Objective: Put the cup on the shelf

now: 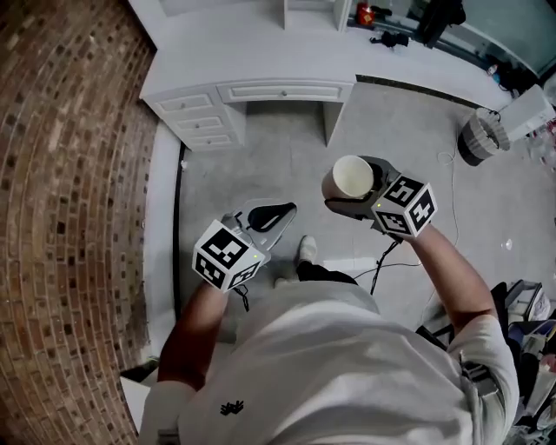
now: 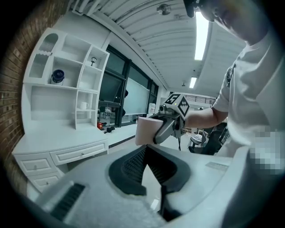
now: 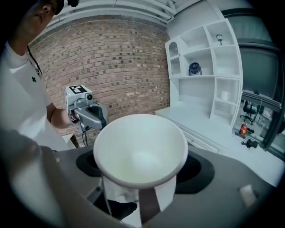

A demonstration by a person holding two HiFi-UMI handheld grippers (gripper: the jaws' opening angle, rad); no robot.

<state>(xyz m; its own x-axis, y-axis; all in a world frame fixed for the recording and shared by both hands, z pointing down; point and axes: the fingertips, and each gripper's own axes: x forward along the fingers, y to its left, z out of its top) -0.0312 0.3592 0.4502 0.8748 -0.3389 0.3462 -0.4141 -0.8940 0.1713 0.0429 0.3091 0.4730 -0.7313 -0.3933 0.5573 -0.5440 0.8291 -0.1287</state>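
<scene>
A white cup sits mouth up in my right gripper, whose jaws are shut on its sides, held in the air over the grey floor. The right gripper view looks down into the empty cup between the dark pads. The left gripper view shows the same cup side on, with the right gripper clamped on it. My left gripper hangs lower and to the left, its tips touching with nothing between them. The white shelf unit stands on a white desk, some way ahead of both grippers.
A brick wall runs along the left. The shelf holds a blue object and a small white mug. A red item lies on the desk's far right. A waste bin stands at the right, and a cable trails on the floor.
</scene>
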